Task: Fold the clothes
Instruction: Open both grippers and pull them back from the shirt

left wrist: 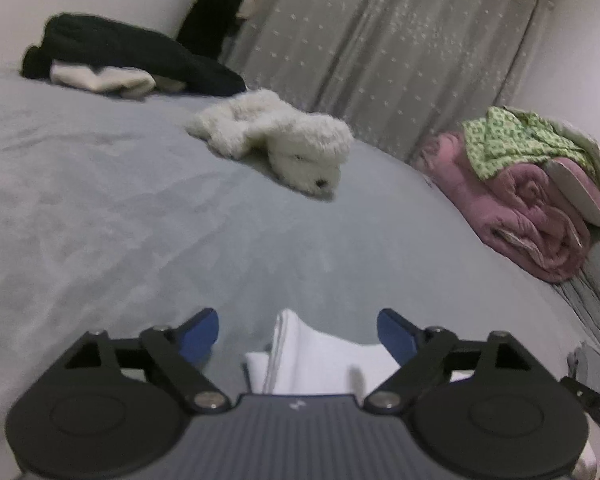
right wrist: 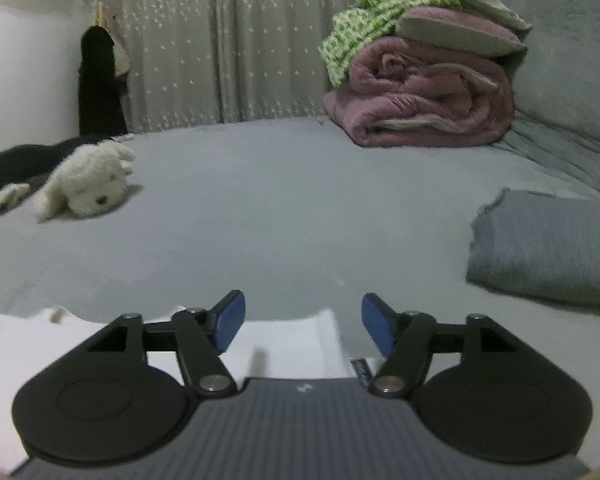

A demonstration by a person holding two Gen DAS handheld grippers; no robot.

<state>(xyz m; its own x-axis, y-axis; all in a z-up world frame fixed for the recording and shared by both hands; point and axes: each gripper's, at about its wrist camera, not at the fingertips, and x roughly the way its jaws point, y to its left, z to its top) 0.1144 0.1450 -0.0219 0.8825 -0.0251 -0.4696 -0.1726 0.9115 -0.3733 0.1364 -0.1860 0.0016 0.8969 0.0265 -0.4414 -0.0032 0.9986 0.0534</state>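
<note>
Both jaws spread wide and holding nothing, the left hand-held gripper (left wrist: pixel 298 330) and right hand-held gripper (right wrist: pixel 303 322) hover over a folded white garment (left wrist: pixel 320 360) lying on the grey bed (left wrist: pixel 120 208), near a white plush toy (left wrist: pixel 276 140).

Bedroom clutter around a grey bed (left wrist: pixel 100 208)

A white plush toy (left wrist: pixel 276 140) lies face down mid-bed – well apart from the rolled pink quilt (left wrist: pixel 532 216) at the far right, which carries a green patterned cloth (left wrist: pixel 516 140) on top. A grey pillow (right wrist: pixel 572 48) leans just beside the quilt. A grey dotted curtain (left wrist: pixel 380 40) hangs behind, with a dark item (right wrist: pixel 100 84) hanging against the wall beside it.
</note>
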